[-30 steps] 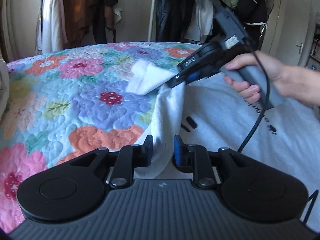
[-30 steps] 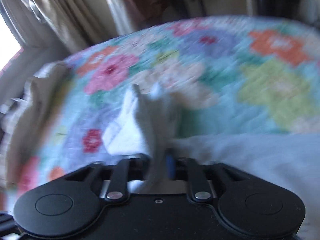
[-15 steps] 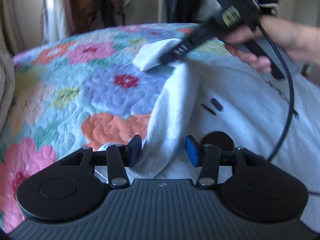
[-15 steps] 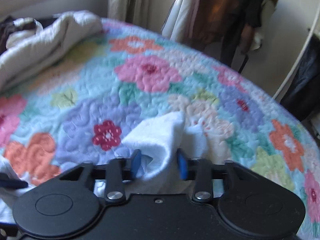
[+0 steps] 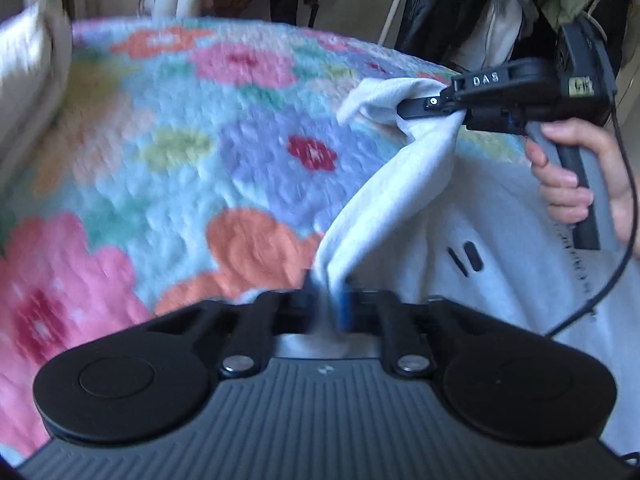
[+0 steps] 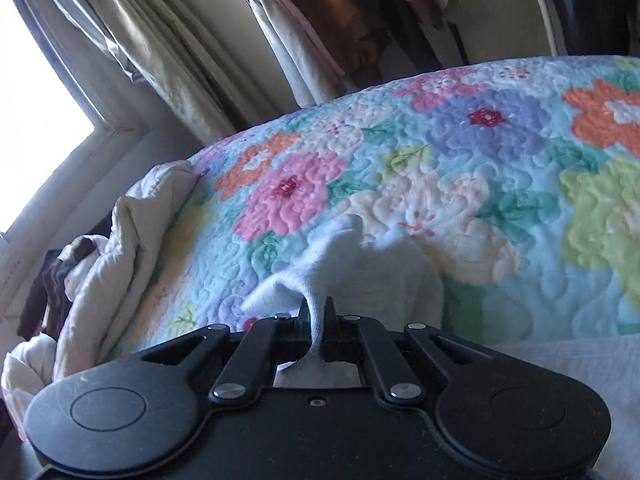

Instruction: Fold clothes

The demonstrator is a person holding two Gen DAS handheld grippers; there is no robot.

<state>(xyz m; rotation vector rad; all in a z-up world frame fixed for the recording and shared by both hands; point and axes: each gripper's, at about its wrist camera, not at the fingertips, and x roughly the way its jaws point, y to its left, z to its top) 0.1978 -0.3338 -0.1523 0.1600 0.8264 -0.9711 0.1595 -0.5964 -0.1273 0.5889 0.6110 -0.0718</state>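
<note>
Your left gripper (image 5: 329, 296) is clamped on a fold of the pale grey sweatshirt (image 5: 400, 184), jaws pinched tight with cloth bunched between the blue pads. Your right gripper (image 6: 316, 312) is likewise closed on the same garment: a narrow twist of fabric (image 6: 316, 320) runs down between its fingers, and the left wrist view shows it biting the sweatshirt's far corner (image 5: 400, 96) just above the bed. Your right hand (image 5: 576, 184) wraps the grey handle; a black cable (image 5: 624, 240) loops down from it. The stretch of cloth between the two grippers is lifted off the floral quilt (image 5: 200, 128) and hangs taut as a slanted band. The rest of the sweatshirt lies flat toward the quilt's right side, with dark printed marks (image 5: 466, 260) showing on it. A cream duvet (image 6: 120, 248) is heaped along the quilt's left edge, near the window (image 6: 36, 128) and curtains (image 6: 160, 48). Hanging clothes (image 5: 460, 4) on a rail stand beyond the far edge. The left view is motion-blurred, so the quilt detail there is soft.
</note>
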